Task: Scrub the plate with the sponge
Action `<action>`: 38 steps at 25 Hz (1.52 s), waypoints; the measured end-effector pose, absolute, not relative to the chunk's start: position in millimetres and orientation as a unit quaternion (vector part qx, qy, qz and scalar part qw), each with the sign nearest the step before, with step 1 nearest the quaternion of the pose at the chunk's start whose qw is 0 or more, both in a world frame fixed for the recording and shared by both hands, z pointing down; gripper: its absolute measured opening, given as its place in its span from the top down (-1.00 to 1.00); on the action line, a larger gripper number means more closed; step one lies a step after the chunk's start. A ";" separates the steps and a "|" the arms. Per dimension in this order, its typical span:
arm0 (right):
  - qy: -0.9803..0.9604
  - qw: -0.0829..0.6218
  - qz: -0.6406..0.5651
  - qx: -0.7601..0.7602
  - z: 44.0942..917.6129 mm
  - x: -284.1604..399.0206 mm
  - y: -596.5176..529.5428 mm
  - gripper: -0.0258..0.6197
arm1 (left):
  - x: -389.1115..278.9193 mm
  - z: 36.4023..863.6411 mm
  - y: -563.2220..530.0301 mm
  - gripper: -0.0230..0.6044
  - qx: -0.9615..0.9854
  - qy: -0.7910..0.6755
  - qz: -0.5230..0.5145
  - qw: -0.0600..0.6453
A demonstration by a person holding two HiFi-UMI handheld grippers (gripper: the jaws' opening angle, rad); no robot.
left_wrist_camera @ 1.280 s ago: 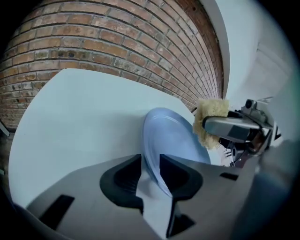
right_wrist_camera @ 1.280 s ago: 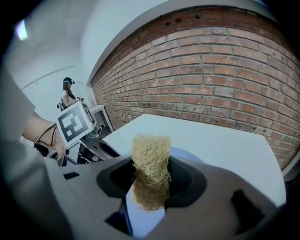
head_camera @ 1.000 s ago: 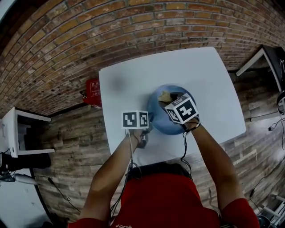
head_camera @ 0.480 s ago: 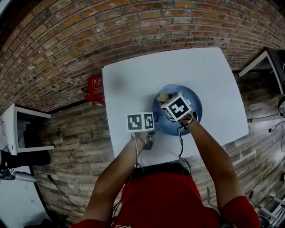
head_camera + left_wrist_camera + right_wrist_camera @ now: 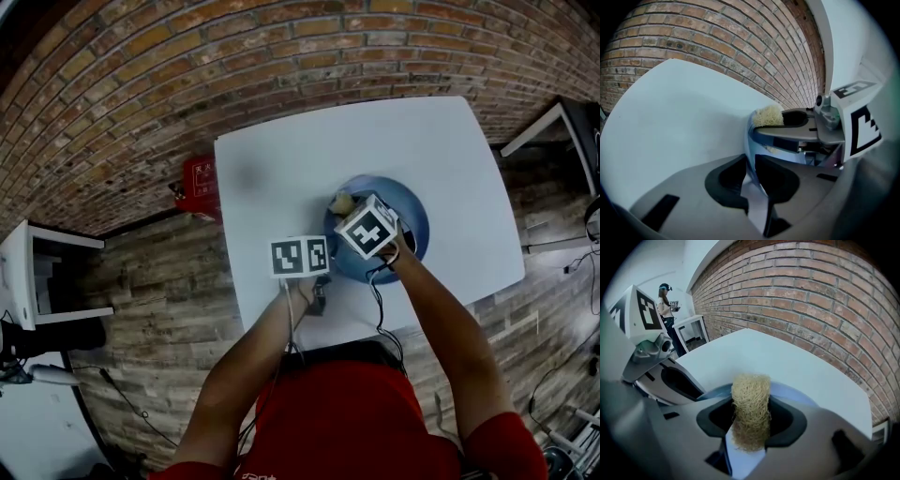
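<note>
Blue plate sits near middle of white table. Left gripper at plate's 8 o'clock rim, jaws pinched on rim edge, only narrow gap between pads. Right gripper over plate, jaws clamped on tan fibrous sponge, sponge end poking out past pads. Against a second ago: sponge now nearer plate's 10 o'clock rim, farther from plate centre; right gripper's marker cube slid toward 9 o'clock across plate. Left gripper's hold on rim looks unchanged.
</note>
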State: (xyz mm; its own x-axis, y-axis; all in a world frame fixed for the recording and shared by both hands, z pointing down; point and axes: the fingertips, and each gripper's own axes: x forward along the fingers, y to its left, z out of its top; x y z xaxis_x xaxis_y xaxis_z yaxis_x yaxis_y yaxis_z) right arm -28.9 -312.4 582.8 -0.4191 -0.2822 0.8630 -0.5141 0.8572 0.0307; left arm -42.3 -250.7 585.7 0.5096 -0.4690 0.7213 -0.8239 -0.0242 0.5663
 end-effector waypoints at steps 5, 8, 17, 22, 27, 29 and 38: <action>-0.816 0.506 0.104 0.259 583.1 -11.5 -320.1 0.36 | -43.0 585.2 -251.6 0.73 0.691 -0.470 0.168 0.523; -0.803 0.514 0.111 0.281 584.6 13.4 -330.9 0.36 | -43.3 585.6 -250.9 0.73 0.689 -0.471 0.165 0.525; -0.781 0.502 0.159 0.335 579.0 69.7 -344.3 0.36 | -43.0 585.9 -250.1 0.74 0.687 -0.472 0.161 0.528; -0.817 0.469 0.171 0.290 568.6 21.8 -308.1 0.36 | -43.4 586.0 -250.2 0.74 0.686 -0.474 0.156 0.530; -0.830 0.463 0.174 0.257 568.3 -17.4 -279.5 0.36 | -43.8 586.2 -249.6 0.74 0.683 -0.476 0.152 0.533; -0.827 0.467 0.176 0.257 571.4 -20.3 -275.5 0.36 | -44.3 586.0 -249.3 0.75 0.682 -0.479 0.152 0.532; -0.794 0.488 0.188 0.312 577.9 47.7 -300.2 0.36 | -44.7 586.1 -249.1 0.76 0.680 -0.484 0.153 0.529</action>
